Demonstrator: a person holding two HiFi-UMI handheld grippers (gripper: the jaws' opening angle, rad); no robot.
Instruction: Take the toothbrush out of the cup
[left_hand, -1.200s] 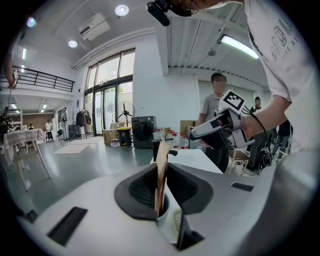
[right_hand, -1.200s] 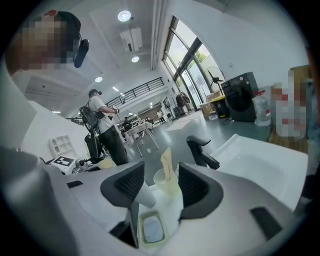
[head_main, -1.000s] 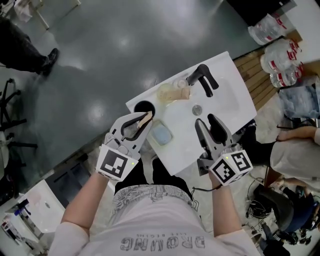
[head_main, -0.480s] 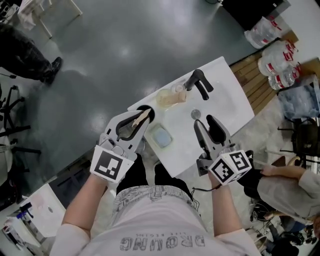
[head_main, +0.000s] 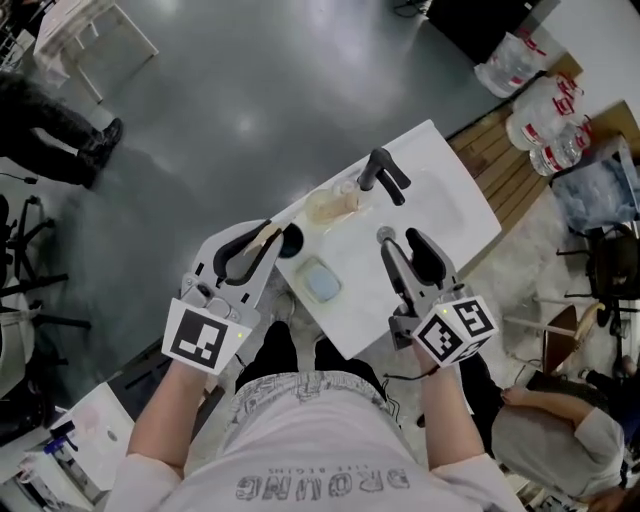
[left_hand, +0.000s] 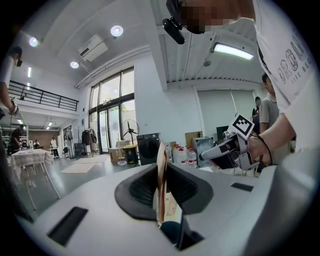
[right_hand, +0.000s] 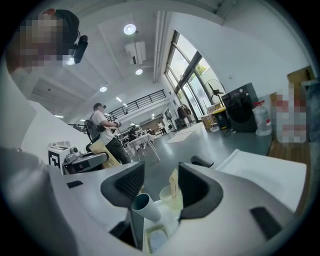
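Toothbrush (left_hand: 160, 172): one, clamped between the left gripper's pads, out of the cup and just beside it.
Cup (head_main: 291, 240): one, dark, at the corner of the white sink top (head_main: 445, 205).
Left gripper (head_main: 256, 243): clenched on the toothbrush.
Right gripper (head_main: 402, 246): released, nothing in it, above the sink top.
Grippers: two.
Also there: one black tap (head_main: 383, 176), one blue soap dish (head_main: 320, 281), one clear tumbler (head_main: 332, 205).

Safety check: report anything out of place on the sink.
Nothing spilled. The cup sits at the corner of the sink top and looks tilted in the right gripper view; the left gripper holds the toothbrush.
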